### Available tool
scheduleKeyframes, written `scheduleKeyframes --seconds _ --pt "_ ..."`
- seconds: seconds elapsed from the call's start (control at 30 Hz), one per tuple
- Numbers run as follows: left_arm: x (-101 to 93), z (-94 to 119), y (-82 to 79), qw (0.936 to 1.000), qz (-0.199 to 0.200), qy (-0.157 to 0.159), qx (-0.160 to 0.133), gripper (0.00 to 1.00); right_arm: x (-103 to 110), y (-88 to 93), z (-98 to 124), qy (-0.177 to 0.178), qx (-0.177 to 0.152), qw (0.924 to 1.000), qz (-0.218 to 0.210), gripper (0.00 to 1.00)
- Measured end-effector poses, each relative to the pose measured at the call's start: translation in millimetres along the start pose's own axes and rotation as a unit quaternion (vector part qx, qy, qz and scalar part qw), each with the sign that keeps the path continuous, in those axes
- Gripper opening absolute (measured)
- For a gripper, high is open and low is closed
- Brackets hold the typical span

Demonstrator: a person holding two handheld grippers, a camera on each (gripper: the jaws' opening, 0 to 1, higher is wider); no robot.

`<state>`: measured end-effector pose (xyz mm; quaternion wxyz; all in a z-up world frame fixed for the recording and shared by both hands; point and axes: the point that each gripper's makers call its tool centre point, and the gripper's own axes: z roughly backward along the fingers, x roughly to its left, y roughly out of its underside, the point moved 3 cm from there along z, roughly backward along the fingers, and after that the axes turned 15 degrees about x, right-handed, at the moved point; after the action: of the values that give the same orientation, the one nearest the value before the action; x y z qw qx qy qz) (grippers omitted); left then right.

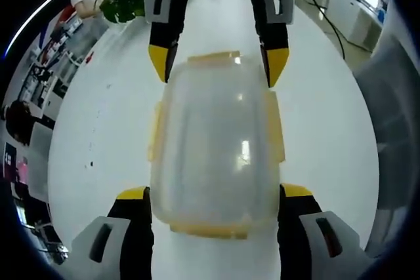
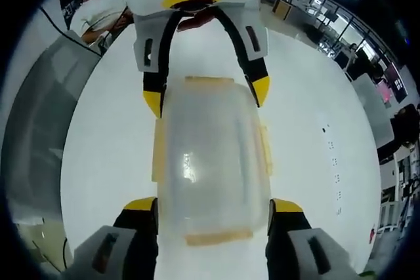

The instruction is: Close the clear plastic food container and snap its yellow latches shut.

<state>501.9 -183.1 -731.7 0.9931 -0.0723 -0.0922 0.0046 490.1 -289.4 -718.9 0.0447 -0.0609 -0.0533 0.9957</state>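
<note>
Slippage is the main risk here: the container (image 1: 213,155) is smooth clear plastic with rounded corners, and a push on one end latch could slide it across the glossy white table (image 1: 98,129) or tip the lid askew if the far end is not braced. A jaw tip landing off-centre on a thin yellow flap could also bend it outward instead of snapping it down.

In the left gripper view, the container lies at the centre, lid on, with the left gripper (image 1: 214,209) spread wide, its black, yellow-tipped jaws flanking the near end at 6 o'clock. Whether they touch the walls cannot be told. The right gripper (image 1: 218,63) comes in from 12 o'clock, also spread wide, astride the far end.

The right gripper view shows the mirror case: container (image 2: 211,162) central, right gripper (image 2: 213,218) at 6 o'clock, left gripper (image 2: 207,96) at 12 o'clock. Neither pair of tongs has hold of anything.

Yellow latches (image 1: 273,129) run along all four edges as flat, narrow strips. They appear to stand out slightly, likely unsnapped, though haze in the plastic leaves that uncertain.
</note>
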Motion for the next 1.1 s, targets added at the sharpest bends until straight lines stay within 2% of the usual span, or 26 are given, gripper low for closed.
scheduleKeyframes --seconds 1.1 --pt "-8.2 10 63.2 1.0000 0.003 -0.001 0.005 0.76 16 -64.5 -6 0.004 0.001 1.0000 0.000 0.66"
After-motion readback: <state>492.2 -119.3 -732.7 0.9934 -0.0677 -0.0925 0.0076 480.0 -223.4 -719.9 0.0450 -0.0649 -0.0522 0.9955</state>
